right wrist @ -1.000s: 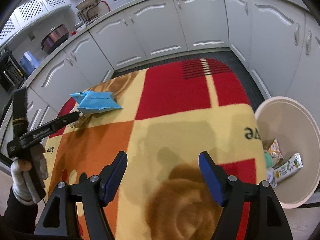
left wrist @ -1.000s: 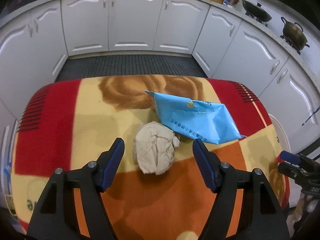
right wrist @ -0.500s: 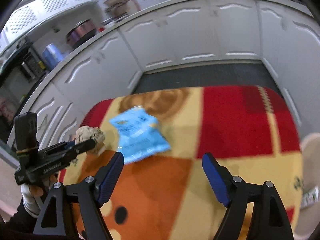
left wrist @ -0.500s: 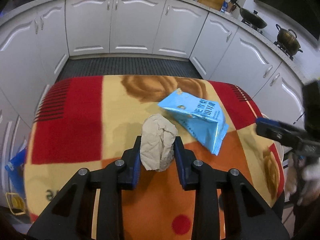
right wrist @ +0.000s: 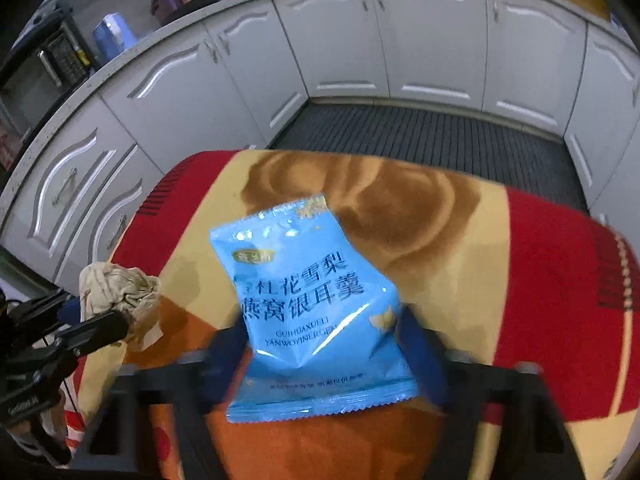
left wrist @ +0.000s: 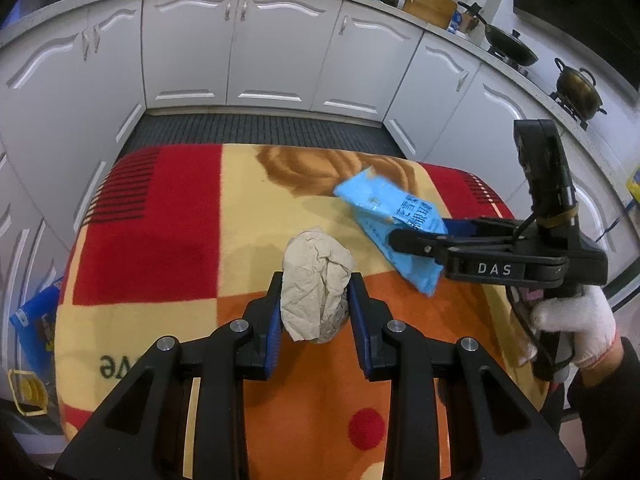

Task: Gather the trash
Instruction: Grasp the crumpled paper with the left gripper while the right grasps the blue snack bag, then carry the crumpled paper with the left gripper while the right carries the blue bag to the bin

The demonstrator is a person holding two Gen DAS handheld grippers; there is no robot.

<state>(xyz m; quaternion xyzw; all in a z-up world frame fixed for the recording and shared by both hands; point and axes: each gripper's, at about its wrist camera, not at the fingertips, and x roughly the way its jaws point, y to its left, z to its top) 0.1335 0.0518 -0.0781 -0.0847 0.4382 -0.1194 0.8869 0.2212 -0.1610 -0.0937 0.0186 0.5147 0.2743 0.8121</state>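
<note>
A crumpled beige paper ball (left wrist: 316,280) sits on the red, yellow and orange blanket (left wrist: 160,240), and my left gripper (left wrist: 316,292) is shut on it, both blue pads pressed into its sides. The same ball (right wrist: 116,288) shows at the left of the right wrist view, held by the left gripper (right wrist: 100,312). A blue snack packet (right wrist: 304,280) lies between the fingers of my right gripper (right wrist: 320,344); its jaws are closing and the blurred pads touch the packet's two sides. In the left wrist view the right gripper (left wrist: 416,232) reaches over the packet (left wrist: 384,208), held by a white-gloved hand (left wrist: 576,328).
White kitchen cabinets (left wrist: 280,48) curve around the table, with a dark ribbed floor mat (left wrist: 260,130) beyond its far edge. Pots (left wrist: 578,88) stand on the counter at the right. A blue bag (left wrist: 32,328) lies on the floor at the left.
My left gripper closed on the paper ball and has held it since. My right gripper swung left across the table to the blue packet, and its jaws came in around it.
</note>
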